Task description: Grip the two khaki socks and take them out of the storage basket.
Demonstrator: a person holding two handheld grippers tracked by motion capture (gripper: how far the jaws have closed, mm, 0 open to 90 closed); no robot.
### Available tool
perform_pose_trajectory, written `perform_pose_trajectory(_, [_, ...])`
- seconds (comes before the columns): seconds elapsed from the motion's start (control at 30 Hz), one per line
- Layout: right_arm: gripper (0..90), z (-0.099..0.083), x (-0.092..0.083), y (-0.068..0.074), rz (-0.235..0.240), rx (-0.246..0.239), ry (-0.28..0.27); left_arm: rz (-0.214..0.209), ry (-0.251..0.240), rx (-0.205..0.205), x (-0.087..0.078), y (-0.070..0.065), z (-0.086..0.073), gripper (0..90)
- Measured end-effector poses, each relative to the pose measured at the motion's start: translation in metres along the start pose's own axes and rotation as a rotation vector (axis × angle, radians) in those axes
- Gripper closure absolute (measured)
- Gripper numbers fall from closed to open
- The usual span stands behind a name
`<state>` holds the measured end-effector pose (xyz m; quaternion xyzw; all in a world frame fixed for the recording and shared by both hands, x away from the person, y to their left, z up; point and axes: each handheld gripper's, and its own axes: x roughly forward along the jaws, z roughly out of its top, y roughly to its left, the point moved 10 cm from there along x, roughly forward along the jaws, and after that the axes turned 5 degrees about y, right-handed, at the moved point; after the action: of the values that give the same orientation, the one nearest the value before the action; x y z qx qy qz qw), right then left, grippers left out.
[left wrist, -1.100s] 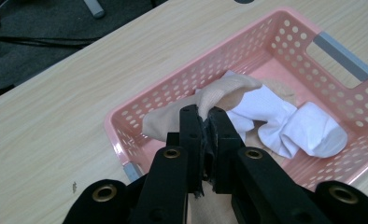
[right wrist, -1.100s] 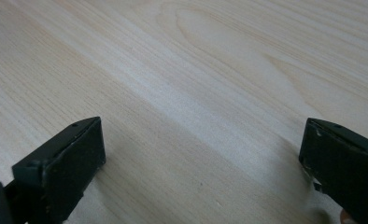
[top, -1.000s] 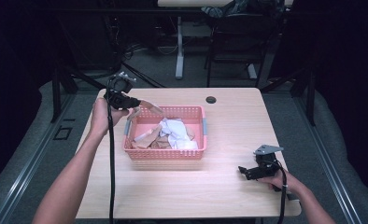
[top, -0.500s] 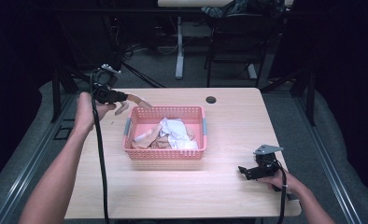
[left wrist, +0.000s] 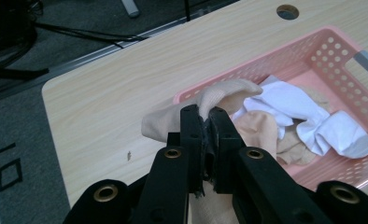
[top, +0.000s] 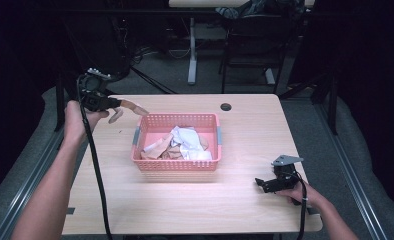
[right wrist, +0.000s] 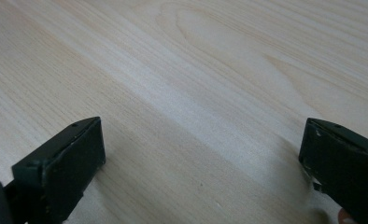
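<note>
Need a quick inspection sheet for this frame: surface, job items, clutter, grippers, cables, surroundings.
Surface: light wood table, with a round hole near the far edge.
Job's things: pink basket mid-table, holding white socks and beige ones; one beige sock is out of the basket, held over the table's far left corner.
Clutter: nothing seen.
Grippers: left gripper shut on the beige sock; right gripper open, low over bare wood at the near right.
Cables: a black cable trails from the left gripper along the forearm; more cables lie on the floor beyond the table.
Surroundings: dark room, grey floor, another table's legs and a chair behind.
</note>
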<state>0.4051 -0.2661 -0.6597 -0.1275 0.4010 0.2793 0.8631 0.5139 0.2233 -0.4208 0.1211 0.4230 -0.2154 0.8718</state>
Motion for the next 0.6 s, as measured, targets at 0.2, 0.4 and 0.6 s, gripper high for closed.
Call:
perform_pose_trajectory(0.2, [0.0,0.0,0.0,0.0,-0.002,-0.005,0.002,0.032,0.005,-0.039,-0.004,0.02,-0.016,86.0])
perform_pose_trajectory(0.4, [0.0,0.0,0.0,0.0,-0.002,-0.004,0.001,0.05,0.015,-0.071,-0.001,0.034,-0.029,86.0])
perform_pose_trajectory(0.6, [0.0,0.0,0.0,0.0,-0.001,0.001,0.0,0.072,0.043,-0.108,0.009,0.048,-0.046,86.0])
